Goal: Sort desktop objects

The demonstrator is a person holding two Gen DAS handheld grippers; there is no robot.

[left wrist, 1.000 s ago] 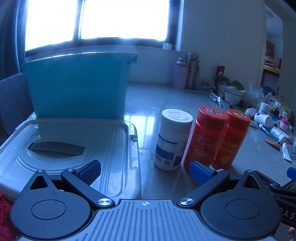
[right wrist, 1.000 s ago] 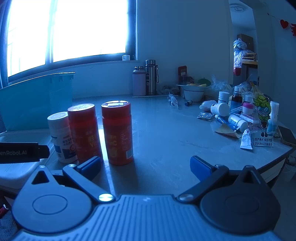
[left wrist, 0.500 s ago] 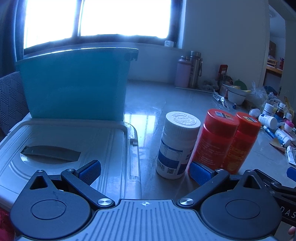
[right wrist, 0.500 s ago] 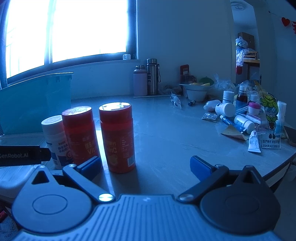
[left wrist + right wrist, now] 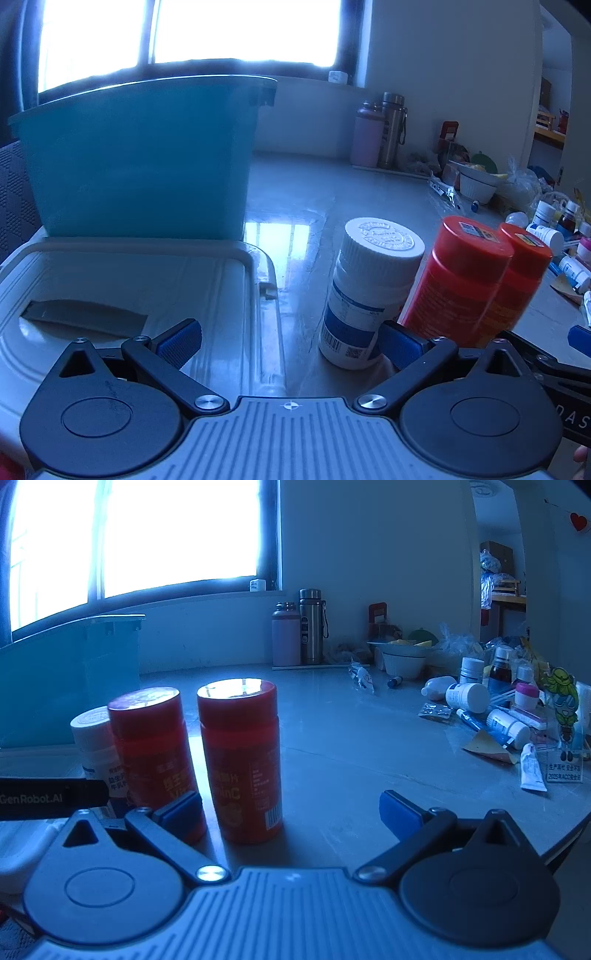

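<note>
A home; thermos flasks (image 5: 310,627), bowl (image 5: 402,661), medicine bottles (image 5: 467,696) crowd the table (image 5: 351,738).

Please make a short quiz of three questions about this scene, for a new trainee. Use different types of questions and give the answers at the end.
1. True or false: the left gripper is closed on the white-capped bottle.
2. How many red bottles stand upright beside it?
3. Multiple choice: directly behind the white lid stands
A. a teal bin
B. a steel flask
C. a white bowl

Key:
1. False. Its fingers are spread and hold nothing.
2. Two: the left red bottle and the right red bottle.
3. A
</note>
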